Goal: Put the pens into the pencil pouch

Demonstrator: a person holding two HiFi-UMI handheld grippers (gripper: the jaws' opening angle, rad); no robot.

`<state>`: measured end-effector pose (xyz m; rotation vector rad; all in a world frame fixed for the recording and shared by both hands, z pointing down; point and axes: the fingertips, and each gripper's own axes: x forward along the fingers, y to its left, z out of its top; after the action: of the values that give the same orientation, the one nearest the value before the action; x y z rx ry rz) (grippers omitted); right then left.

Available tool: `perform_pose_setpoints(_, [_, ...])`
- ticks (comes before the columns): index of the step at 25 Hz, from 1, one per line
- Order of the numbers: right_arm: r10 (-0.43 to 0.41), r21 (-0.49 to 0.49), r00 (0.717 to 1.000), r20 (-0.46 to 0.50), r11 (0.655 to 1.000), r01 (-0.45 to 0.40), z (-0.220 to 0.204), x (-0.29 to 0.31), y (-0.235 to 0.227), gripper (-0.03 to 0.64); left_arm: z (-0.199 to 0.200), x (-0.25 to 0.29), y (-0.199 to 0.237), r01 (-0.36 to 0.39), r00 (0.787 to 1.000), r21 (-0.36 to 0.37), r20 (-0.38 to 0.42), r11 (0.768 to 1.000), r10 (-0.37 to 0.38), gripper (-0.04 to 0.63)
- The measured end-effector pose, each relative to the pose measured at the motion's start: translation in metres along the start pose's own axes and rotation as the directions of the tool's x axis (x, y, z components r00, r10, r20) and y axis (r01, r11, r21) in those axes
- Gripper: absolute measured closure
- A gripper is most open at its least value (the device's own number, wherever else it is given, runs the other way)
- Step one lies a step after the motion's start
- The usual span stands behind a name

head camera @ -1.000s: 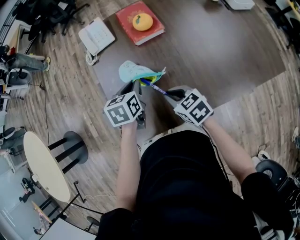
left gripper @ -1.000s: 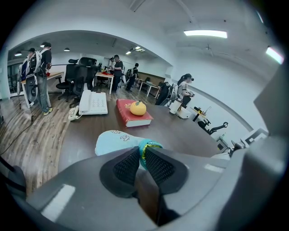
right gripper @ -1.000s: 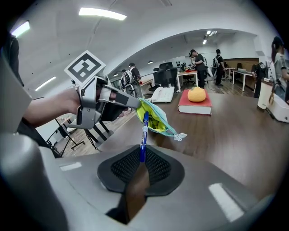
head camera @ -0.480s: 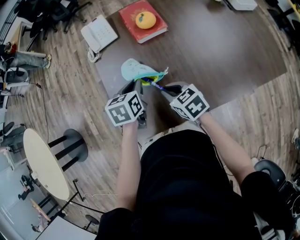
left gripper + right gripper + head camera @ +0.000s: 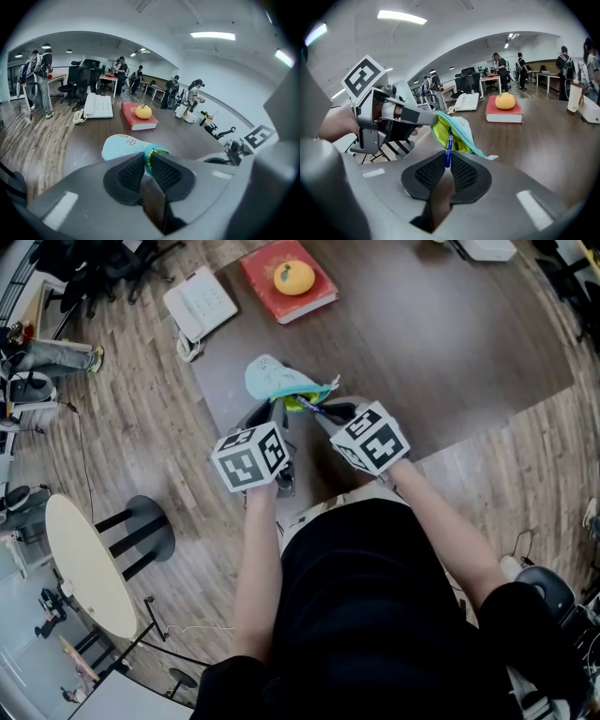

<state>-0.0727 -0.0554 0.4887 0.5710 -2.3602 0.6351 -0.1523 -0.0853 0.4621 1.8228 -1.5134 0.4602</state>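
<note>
Being clenched in the right claw (image 5: pixel 446 161), a blue pen (image 5: pixel 449 145) is being fed into the open pouch (image 5: pixel 461 127). Compared with a second ago, it is being held closer and less barrel is showing, so this insertion is judged nearly done. Its long axis is pointing straight away from the claw, into the opening. The pouch's rim is being gripped by the left claw (image 5: pixel 146 159), its body lying on the tabletop (image 5: pixel 422 343).

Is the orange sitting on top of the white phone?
No, the orange sits on the red book, and the white phone lies apart from it with nothing on it.
</note>
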Motion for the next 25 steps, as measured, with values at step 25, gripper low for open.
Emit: perform_pose_setpoints(25, [-0.032,0.058,0.999,0.04,0.998,0.029,0.018,0.025,-0.001,0.572,-0.004,-0.002,-0.001,0.011,1.0,-0.008,0.004,1.0,-0.011,0.552])
